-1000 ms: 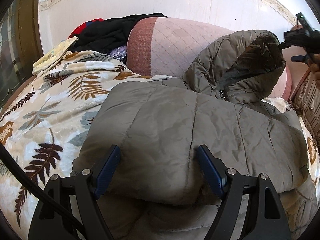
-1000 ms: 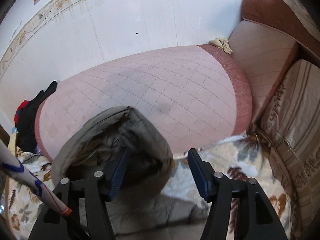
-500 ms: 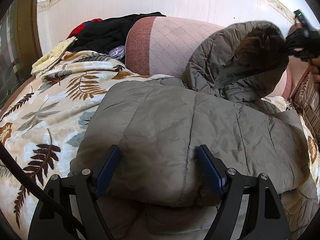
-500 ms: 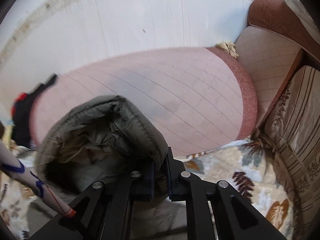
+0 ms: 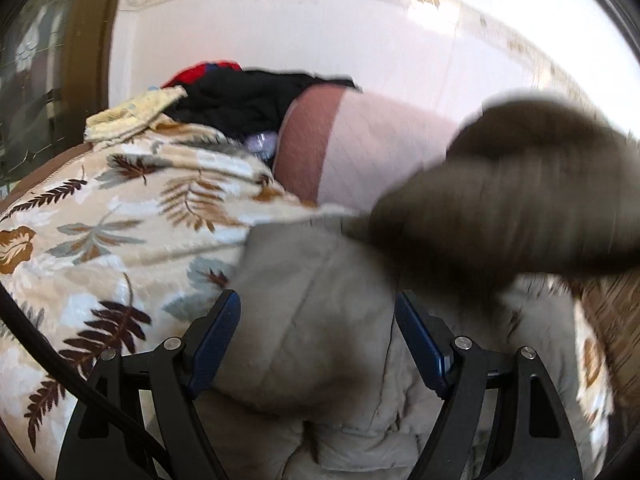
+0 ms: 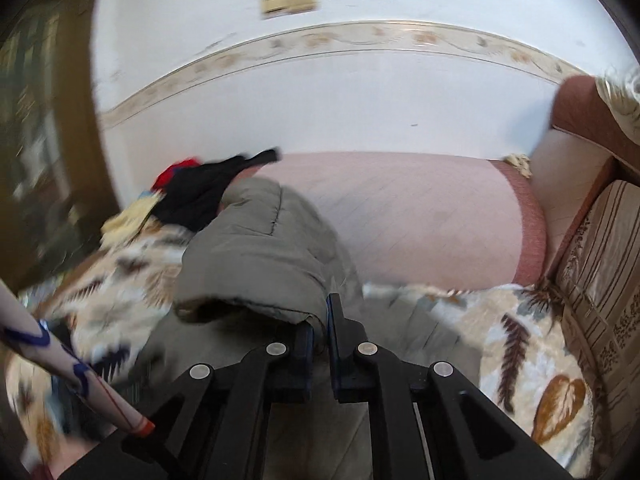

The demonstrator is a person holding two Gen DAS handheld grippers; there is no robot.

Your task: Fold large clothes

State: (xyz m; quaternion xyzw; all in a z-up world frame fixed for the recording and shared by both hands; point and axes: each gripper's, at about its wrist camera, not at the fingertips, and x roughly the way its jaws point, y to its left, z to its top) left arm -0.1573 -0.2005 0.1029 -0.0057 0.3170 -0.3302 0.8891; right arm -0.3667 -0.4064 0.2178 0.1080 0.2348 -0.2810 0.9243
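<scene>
Jacket [image 5: 320, 320] hood [image 6: 256, 264] pinched by right gripper [image 6: 320, 320] fingers; left gripper [image 5: 320, 344] fingers wide, straddling its body

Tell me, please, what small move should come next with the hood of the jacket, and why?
Probably the right gripper should carry the hood on over the jacket body and lay it flat there. Its jaws are shut on the hood's edge and the hood hangs lifted above the body, while the left gripper, jaws open, straddles a bulge of the body near the hem.
</scene>
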